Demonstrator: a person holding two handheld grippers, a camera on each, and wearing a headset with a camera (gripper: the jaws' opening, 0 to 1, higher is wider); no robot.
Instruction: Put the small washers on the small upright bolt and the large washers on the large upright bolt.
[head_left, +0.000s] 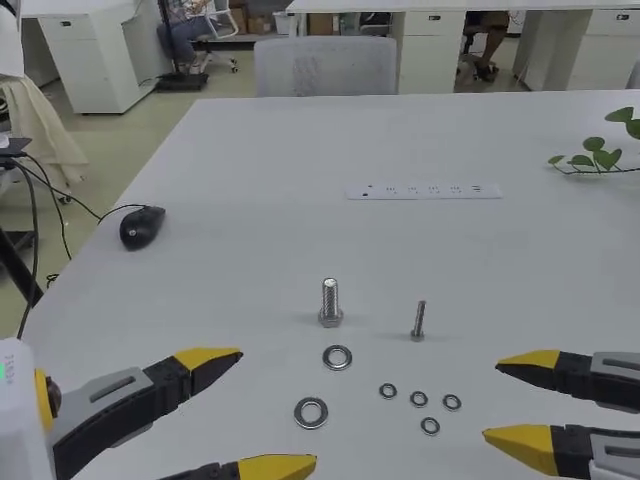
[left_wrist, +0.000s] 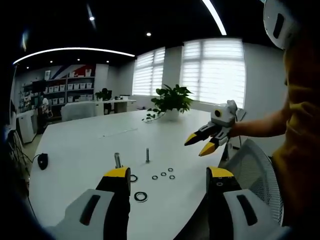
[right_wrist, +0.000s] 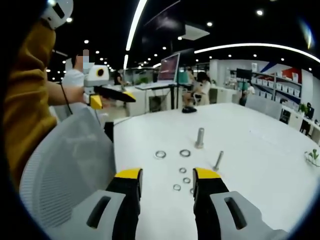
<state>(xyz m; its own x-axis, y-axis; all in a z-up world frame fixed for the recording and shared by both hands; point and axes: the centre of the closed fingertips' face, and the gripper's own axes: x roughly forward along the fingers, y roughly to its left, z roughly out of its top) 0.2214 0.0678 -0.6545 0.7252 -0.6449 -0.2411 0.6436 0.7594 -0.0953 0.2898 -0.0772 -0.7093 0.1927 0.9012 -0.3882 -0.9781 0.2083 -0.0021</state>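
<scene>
0 of 6 done: 2 large washers (head_left: 337, 357), 4 small washers (head_left: 419, 399) lie loose by bare large bolt (head_left: 331, 301), small bolt (head_left: 419, 321); my left gripper (head_left: 277, 410), right gripper (head_left: 491, 401) gape wide, empty.

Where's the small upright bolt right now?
In the head view the small bolt stands on the white table, right of the large bolt and just beyond the four small washers.
</scene>
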